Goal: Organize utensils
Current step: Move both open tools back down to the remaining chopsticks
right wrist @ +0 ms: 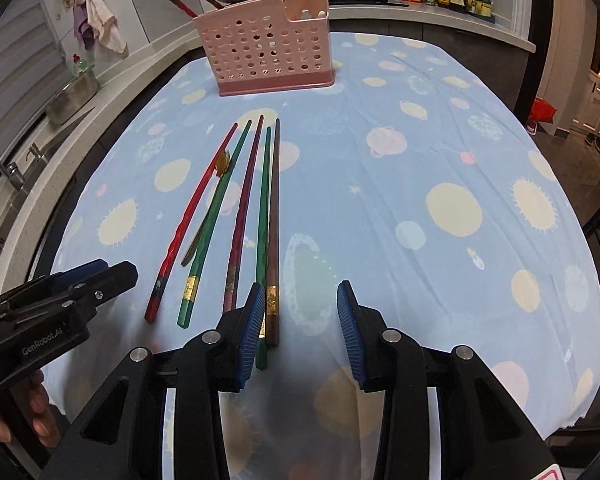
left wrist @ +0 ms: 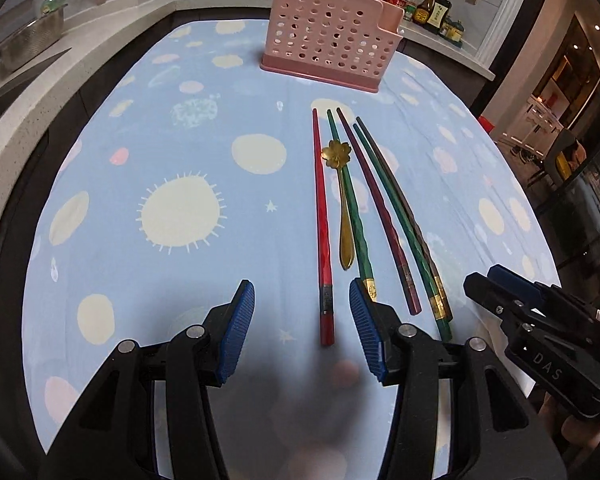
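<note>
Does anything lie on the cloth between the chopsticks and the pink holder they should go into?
Nothing visible does. The cloth is bare between the tips of the chopsticks and the pink utensil holder. Only the gold flower spoon intrudes, lying among the chopsticks, on the green one.

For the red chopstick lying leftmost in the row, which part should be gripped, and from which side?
Grip the red chopstick at its thick near end, from above. It lies flat on the blue cloth, with bare cloth on its left; the gold flower-headed spoon crowds the far half.
</note>
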The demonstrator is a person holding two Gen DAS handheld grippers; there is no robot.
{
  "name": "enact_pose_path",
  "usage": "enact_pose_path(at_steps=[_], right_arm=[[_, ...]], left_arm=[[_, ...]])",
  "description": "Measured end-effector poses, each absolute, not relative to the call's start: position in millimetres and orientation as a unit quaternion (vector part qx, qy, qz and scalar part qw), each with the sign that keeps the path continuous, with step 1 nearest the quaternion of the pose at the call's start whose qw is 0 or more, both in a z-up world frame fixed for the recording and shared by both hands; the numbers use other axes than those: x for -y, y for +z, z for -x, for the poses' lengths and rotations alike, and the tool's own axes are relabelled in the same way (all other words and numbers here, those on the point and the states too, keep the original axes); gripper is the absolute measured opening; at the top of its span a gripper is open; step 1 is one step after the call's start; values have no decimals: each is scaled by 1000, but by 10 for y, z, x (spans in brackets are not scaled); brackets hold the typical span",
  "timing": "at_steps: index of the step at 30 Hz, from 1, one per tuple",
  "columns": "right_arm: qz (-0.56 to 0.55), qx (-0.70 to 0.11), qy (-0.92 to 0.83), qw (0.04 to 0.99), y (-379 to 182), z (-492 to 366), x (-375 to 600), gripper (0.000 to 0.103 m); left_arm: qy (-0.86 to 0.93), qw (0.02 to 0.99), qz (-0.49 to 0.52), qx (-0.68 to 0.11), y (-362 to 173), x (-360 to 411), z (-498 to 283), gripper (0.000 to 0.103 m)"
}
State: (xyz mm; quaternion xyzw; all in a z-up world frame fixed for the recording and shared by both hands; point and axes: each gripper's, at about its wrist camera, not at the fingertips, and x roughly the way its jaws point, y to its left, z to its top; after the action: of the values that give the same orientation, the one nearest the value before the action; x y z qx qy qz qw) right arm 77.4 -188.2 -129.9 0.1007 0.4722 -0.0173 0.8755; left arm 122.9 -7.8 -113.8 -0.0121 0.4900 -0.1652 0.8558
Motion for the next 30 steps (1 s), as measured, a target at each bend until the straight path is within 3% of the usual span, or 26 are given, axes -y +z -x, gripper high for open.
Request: enact_pose_path(at_steps=[9,30], right_arm=[[-93,-490,-10,867,-1450,-867,1844,23],[-92,-491,-12,866,-1532,-899,1875,11]], left_arm=[[-167,851,6,-498,-1236,119,-1210,47],[-160,851,-7,-500,-1369,179,-1246,44]])
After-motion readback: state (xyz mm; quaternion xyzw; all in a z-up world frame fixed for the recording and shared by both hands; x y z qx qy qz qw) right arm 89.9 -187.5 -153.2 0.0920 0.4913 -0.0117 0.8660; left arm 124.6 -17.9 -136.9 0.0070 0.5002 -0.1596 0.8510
